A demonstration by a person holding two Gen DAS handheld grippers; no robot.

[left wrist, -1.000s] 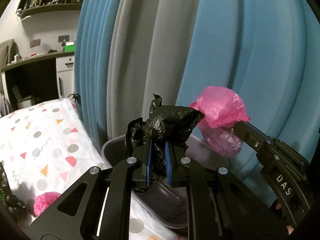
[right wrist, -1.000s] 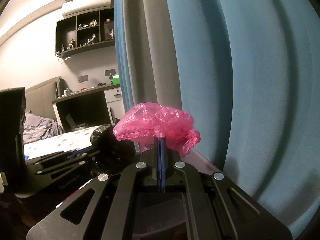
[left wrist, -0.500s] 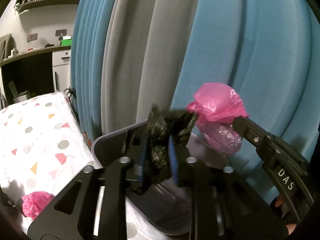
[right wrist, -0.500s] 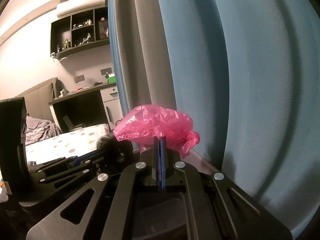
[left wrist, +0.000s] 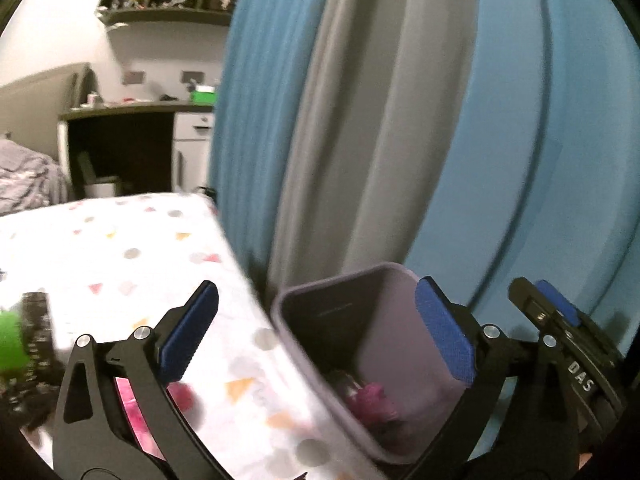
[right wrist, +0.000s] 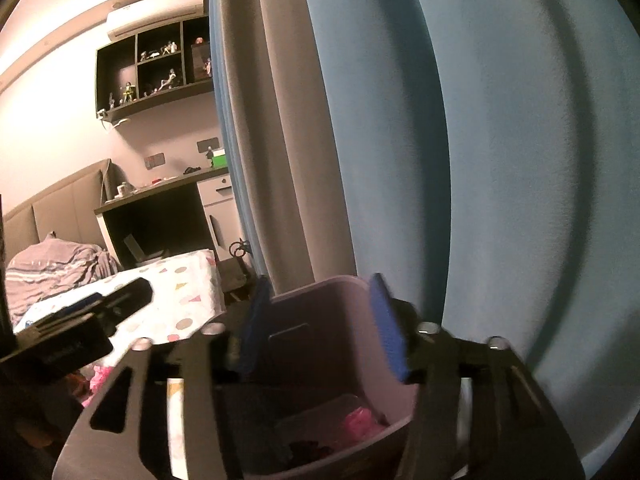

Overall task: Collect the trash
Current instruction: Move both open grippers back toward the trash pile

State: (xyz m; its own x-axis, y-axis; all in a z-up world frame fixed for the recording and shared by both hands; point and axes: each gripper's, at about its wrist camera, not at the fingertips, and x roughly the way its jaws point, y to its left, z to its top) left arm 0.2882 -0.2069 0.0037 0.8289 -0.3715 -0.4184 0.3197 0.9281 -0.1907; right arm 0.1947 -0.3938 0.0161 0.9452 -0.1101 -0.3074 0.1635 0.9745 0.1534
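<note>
Nearest to the left wrist camera, the left gripper (left wrist: 316, 332) has its jaws spread very wide; they have just been opening, and nothing is between them now. Its left blue pad (left wrist: 188, 336) hangs above the patterned cloth (left wrist: 132, 264), and its right blue pad stands in front of the bin's inner wall. Just under the left finger, pink plastic (left wrist: 180, 396) lies on the cloth, but it is blurred and I cannot tell its shape. At the far left edge there is something green and something dark, also too blurred to name.

The right gripper (right wrist: 320, 328) is also open, less wide than the left one; its jaws have just been opening too, and no object is between the pads. Both blue pads (right wrist: 386, 324) hang over the mouth of the purple bin (right wrist: 320, 292). In the left wrist view the same gripper (left wrist: 548, 308) appears at the right side, beside the bin's rim.

The purple bin (left wrist: 340, 280) stands close against the edge of the cloth. Inside, near the bottom, lies the pink bag (right wrist: 360, 420), and beside it a dark crumpled bag (right wrist: 308, 450). The pink bag (left wrist: 370, 402) is visible from the left side too.

Behind the bin hangs the curtain (right wrist: 480, 160), blue with a grey stripe. Farther away are a desk (right wrist: 160, 196), a wall shelf (right wrist: 152, 68) with small figures, and a bed with a grey blanket (right wrist: 56, 264).
</note>
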